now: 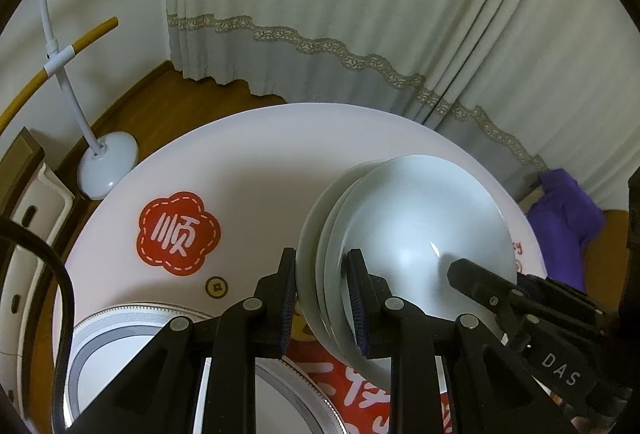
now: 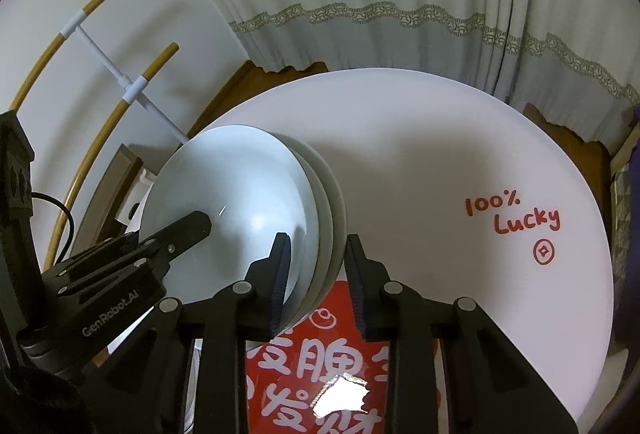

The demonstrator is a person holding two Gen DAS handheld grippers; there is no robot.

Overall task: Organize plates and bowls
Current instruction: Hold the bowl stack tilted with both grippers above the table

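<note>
Stack of pale bowls [image 1: 420, 234] held tilted above the round white table [image 1: 260, 162], gripped from both sides. Left gripper [image 1: 322, 298] clamps the stacked rims narrowly; right gripper [image 2: 316, 274] straddles the opposite rims, its right pad seemingly just clear. A patterned plate [image 1: 132, 330] lies below.

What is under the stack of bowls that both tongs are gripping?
Below the stack of bowls lies the white table with its red printed patch. In the left view a grey-rimmed plate sits beside. The stack hides whatever is directly beneath it.
</note>
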